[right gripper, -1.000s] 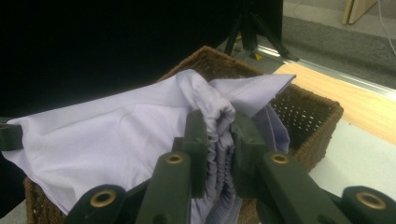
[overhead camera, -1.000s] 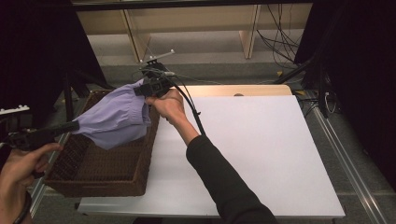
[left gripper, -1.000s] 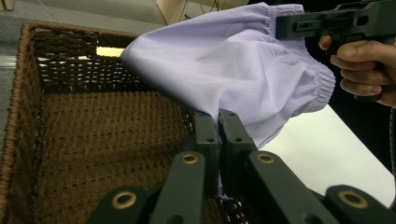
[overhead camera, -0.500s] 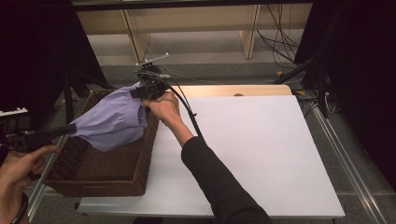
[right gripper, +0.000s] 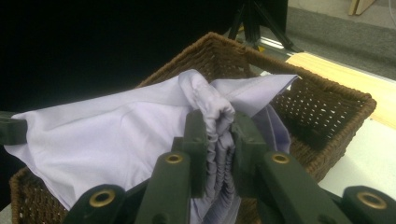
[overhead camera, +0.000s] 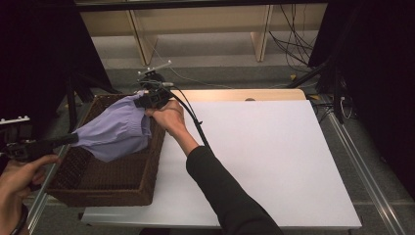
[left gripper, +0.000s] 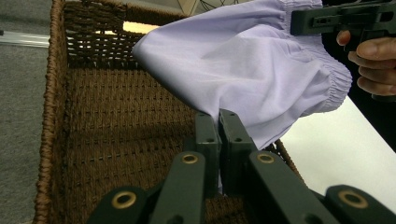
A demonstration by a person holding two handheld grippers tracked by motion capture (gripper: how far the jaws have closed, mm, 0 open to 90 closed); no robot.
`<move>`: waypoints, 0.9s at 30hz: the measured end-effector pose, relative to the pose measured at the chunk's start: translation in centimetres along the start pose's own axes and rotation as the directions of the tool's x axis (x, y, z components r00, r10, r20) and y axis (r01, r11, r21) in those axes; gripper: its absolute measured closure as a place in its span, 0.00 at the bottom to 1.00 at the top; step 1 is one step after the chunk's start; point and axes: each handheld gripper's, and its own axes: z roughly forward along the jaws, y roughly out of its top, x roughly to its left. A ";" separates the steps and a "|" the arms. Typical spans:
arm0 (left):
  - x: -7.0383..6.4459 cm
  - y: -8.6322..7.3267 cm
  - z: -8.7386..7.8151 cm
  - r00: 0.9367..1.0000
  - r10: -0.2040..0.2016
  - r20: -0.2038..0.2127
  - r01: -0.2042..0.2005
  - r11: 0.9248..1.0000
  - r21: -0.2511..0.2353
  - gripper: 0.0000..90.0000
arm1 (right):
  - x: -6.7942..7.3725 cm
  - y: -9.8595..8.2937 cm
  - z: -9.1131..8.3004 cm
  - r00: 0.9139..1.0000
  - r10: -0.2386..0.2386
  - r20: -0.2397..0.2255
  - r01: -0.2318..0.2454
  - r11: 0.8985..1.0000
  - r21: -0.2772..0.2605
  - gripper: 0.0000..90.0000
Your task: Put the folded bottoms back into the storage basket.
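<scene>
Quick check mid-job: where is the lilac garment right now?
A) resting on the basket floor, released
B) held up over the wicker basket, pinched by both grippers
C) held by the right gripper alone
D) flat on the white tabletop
B: the lilac garment hangs stretched above the wicker basket, with the left gripper shut on one corner and the right gripper shut on its gathered band.

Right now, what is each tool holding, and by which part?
Both hold the lilac cloth above the wicker basket: the left tool pinches a thin edge, the right tool clamps the gathered elastic hem.
</scene>
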 end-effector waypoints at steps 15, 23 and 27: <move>0.4 -0.3 0.5 1.000 0.004 -0.028 -0.003 0.999 0.039 0.97 | -0.3 -0.7 1.1 1.000 0.012 -0.005 -0.012 1.000 0.018 0.88; 0.8 -0.5 0.7 0.999 -0.003 -0.038 0.005 0.999 0.054 0.97 | -0.3 -0.9 1.7 1.000 0.010 -0.001 -0.010 0.999 0.031 0.87; 1.0 -0.6 0.8 0.999 -0.008 -0.044 0.010 0.998 0.057 0.97 | -0.2 -0.9 2.0 1.000 0.010 0.002 -0.010 0.999 0.037 0.87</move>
